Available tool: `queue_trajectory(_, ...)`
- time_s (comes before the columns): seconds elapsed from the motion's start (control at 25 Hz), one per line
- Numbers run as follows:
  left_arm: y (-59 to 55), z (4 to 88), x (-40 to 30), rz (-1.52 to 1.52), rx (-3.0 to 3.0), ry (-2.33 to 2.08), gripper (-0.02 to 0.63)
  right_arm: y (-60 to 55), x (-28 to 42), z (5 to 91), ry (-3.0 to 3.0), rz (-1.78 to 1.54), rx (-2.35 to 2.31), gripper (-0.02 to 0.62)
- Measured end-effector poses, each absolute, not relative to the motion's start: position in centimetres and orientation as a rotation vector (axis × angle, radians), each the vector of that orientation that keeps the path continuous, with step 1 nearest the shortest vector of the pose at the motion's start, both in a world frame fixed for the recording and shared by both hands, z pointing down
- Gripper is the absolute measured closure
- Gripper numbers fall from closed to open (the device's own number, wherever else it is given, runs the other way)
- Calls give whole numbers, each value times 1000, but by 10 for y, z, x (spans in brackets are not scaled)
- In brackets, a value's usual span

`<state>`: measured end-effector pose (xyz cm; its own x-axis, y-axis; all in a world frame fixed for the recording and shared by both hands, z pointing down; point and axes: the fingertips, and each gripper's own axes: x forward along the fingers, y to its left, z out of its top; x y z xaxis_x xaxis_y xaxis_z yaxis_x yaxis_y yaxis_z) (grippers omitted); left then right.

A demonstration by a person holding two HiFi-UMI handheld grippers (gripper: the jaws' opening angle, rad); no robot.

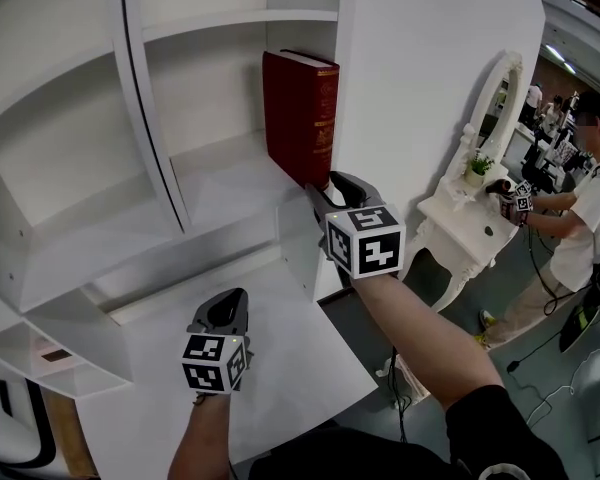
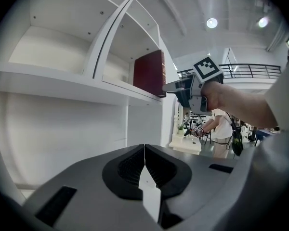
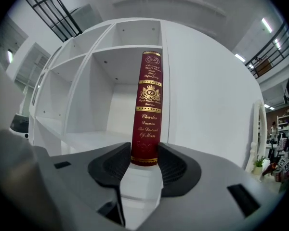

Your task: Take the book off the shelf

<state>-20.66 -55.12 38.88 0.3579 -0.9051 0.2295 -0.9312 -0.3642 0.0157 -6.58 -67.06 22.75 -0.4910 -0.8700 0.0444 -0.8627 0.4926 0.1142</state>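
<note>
A dark red book (image 1: 300,113) with gold lettering stands upright at the right end of a white shelf (image 1: 220,183), against the side panel. My right gripper (image 1: 325,186) is level at the foot of the spine. In the right gripper view its dark pads (image 3: 171,166) press on both sides of the book (image 3: 148,105), so my right gripper (image 3: 144,160) is shut on it. My left gripper (image 1: 230,300) hangs lower, over the white ledge, apart from the book. Its jaws meet in a thin line in the left gripper view, where my left gripper (image 2: 144,150) holds nothing and the book (image 2: 150,72) shows up to the right.
The white shelf unit has several open compartments to the left, split by a slanted divider (image 1: 150,98). A white ledge (image 1: 280,368) lies below. To the right stand a white dressing table with mirror (image 1: 465,223), a small plant (image 1: 477,165), and a person (image 1: 585,228) holding grippers.
</note>
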Motion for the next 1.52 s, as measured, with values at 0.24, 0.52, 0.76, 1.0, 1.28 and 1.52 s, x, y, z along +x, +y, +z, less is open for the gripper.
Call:
queue_trajectory(0.24,-545,396,-202,284,2467,-1655,595,-675,-67,218,-2673,-78,1449,301)
queue_trajectory(0.52,-537,397,-215,290,2444,-1676,595,-687,-79,217,-2656,-125,1441,321)
queue_trajectory(0.76,-533,397,-221,281,2427,-1688,595,-679,-77,215,-2717,-115,1429,368)
queue_trajectory(1.0,-532,392,-223,269,2438,-1684,595,-651,-65,215,-2768,-69,1319,365)
queue_trajectory(1.28,-529,384,-227,243,2453,-1683,595,-658,-65,189,-2777,-68,1288,322)
queue_trajectory(1.52,-521,384,-238,224,2445,-1694,595,-666,-72,170,-2788,-51,1318,319)
